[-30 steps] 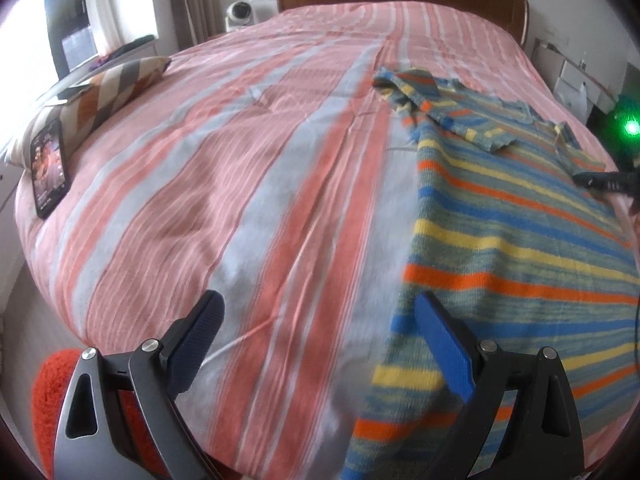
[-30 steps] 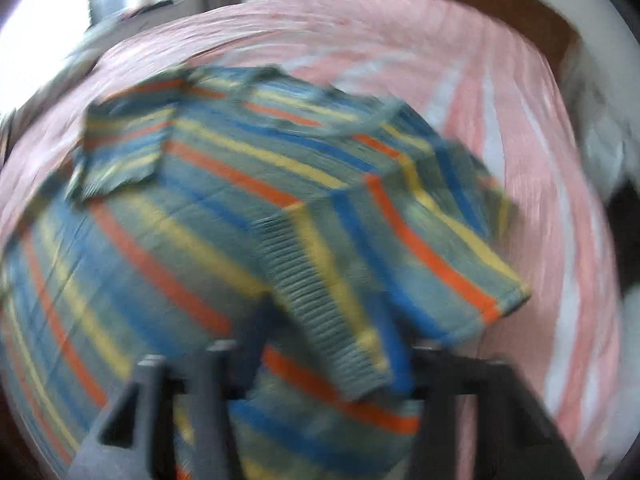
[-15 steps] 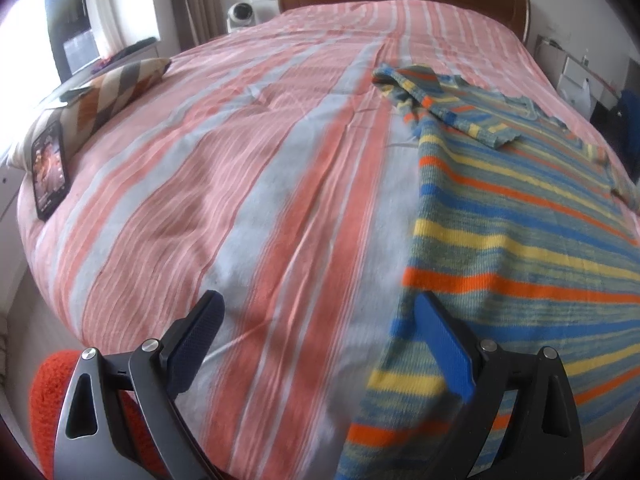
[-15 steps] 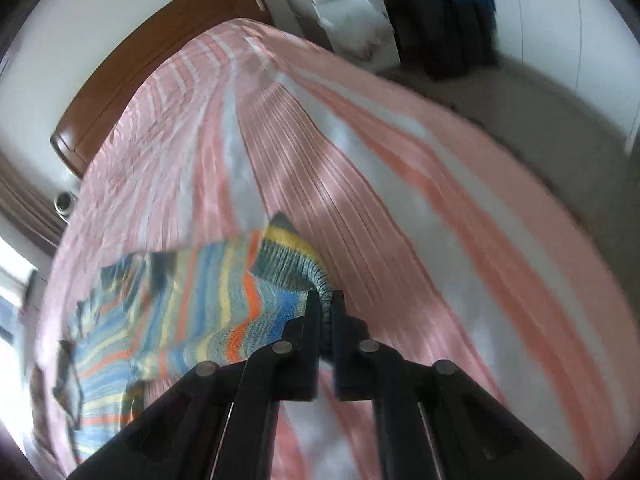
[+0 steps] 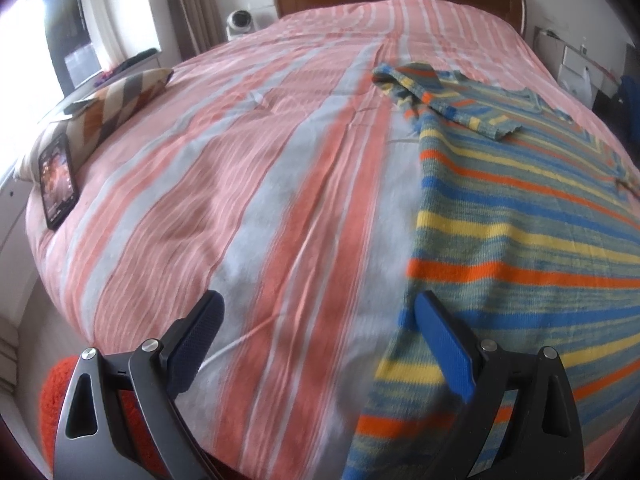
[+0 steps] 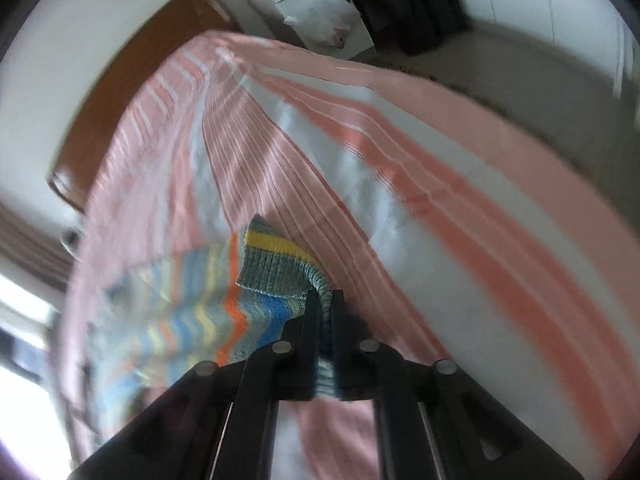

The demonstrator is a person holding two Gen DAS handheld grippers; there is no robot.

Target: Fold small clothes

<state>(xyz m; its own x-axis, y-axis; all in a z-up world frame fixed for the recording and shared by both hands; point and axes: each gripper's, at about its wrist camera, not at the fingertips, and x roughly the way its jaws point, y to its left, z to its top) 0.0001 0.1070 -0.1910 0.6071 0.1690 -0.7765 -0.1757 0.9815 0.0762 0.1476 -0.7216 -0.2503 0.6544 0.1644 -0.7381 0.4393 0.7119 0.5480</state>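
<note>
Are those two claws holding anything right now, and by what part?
The right gripper pinches the striped sweater by a ribbed sleeve cuff. The left gripper is open, holding nothing.

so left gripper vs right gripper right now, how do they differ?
The left gripper is open, empty, above the bed by the sweater's hem. The right gripper is shut on a sleeve of that sweater, pulled out sideways. Both point down at the bed.

right gripper | swung out over bedspread | sweater sleeve pulled outward, unfolded
</note>
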